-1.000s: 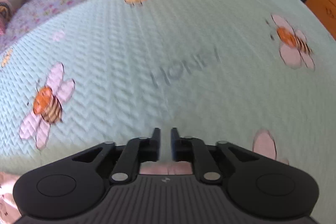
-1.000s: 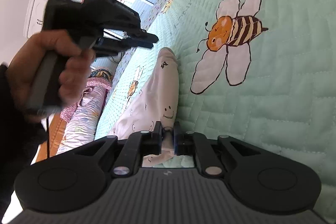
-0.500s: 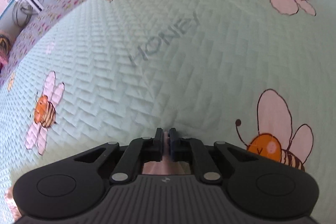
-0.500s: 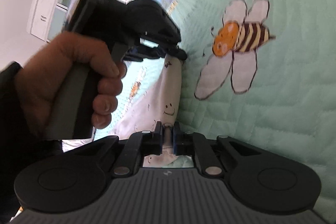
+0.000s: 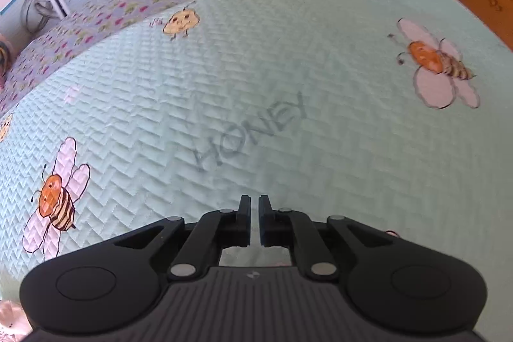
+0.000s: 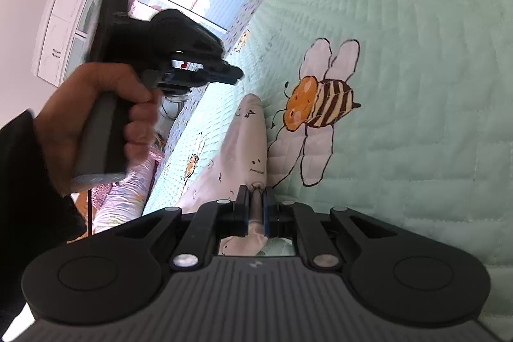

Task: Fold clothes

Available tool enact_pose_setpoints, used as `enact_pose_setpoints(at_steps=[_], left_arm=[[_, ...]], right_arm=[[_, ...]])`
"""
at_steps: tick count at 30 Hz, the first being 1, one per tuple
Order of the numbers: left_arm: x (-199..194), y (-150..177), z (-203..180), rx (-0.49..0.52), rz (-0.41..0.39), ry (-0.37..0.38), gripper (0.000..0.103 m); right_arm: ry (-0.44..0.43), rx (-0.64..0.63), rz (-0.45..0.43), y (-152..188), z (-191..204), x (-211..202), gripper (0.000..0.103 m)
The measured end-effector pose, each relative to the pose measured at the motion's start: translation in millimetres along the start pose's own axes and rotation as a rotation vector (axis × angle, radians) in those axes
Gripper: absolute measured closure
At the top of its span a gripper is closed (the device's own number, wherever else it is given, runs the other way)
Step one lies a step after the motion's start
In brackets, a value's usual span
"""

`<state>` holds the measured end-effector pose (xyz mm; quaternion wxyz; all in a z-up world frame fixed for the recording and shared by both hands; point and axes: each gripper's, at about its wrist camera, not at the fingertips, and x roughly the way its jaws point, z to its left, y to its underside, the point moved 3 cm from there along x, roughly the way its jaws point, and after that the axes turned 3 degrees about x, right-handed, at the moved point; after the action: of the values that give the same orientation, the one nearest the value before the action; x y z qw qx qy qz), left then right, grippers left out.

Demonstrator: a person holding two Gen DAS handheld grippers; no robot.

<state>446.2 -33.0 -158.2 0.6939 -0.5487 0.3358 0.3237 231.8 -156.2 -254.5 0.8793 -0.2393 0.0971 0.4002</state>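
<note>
The right gripper (image 6: 255,197) pinches the pale cloth (image 6: 247,143) on the green bed cover (image 6: 416,85). The left gripper (image 5: 254,207) is closed on nothing. Folding looks barely begun.

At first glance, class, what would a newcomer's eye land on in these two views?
The mint quilt with its cartoon bees fills both views, one bee right of centre. The right hand-held gripper pinches a pale printed garment lying on it. At left, a hand holds the other hand-held gripper.
</note>
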Motion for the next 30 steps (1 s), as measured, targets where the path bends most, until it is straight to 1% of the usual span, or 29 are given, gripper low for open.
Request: enact_pose_setpoints(at_steps=[3, 4, 5, 7, 8, 9, 12, 16, 18, 20, 22, 24, 25, 27, 30], left_arm=[[-37, 13, 26, -0.02, -0.049, 0.005, 0.094], [-48, 22, 40, -0.047, -0.055, -0.001, 0.089], [-59, 33, 55, -0.078, -0.06, -0.007, 0.077], [-80, 57, 84, -0.138, -0.068, -0.024, 0.063], [-90, 72, 97, -0.165, -0.07, -0.036, 0.063], [-99, 87, 111, -0.193, -0.072, -0.048, 0.063], [-124, 132, 148, -0.317, -0.072, -0.066, 0.063], [-145, 193, 173, -0.472, -0.071, -0.042, 0.062], [-155, 224, 185, -0.549, -0.071, -0.028, 0.062], [-153, 250, 188, -0.604, -0.059, 0.005, 0.062], [-150, 273, 192, -0.669, -0.062, 0.034, 0.062], [-149, 293, 203, -0.765, -0.078, 0.068, 0.062], [-150, 302, 207, -0.804, -0.09, 0.087, 0.062], [-154, 317, 215, -0.873, -0.117, 0.126, 0.062], [-149, 332, 222, -0.971, -0.134, 0.188, 0.058]], right_arm=[[-0.001, 0.004, 0.001, 0, 0, 2, 0.094], [-0.004, 0.008, 0.003, 0, -1, 3, 0.093], [-0.008, 0.014, 0.006, 1, -2, 5, 0.09], [-0.007, 0.03, 0.007, 0, -4, 6, 0.089], [-0.006, 0.026, 0.0, 0, -4, 4, 0.09], [-0.005, 0.022, -0.007, -1, -5, 2, 0.093], [0.0, 0.013, -0.036, -4, -7, -5, 0.094], [0.028, 0.08, -0.143, -35, -27, -36, 0.094], [0.061, 0.062, -0.192, -47, -34, -58, 0.094], [0.068, 0.049, -0.216, -49, -38, -73, 0.094], [0.068, 0.062, -0.26, -42, -41, -87, 0.088], [0.068, 0.074, -0.305, -34, -45, -101, 0.067], [0.075, 0.065, -0.32, -30, -43, -107, 0.066], [0.094, -0.017, -0.314, -18, -26, -111, 0.066], [0.018, -0.193, -0.22, 6, 26, -100, 0.066]])
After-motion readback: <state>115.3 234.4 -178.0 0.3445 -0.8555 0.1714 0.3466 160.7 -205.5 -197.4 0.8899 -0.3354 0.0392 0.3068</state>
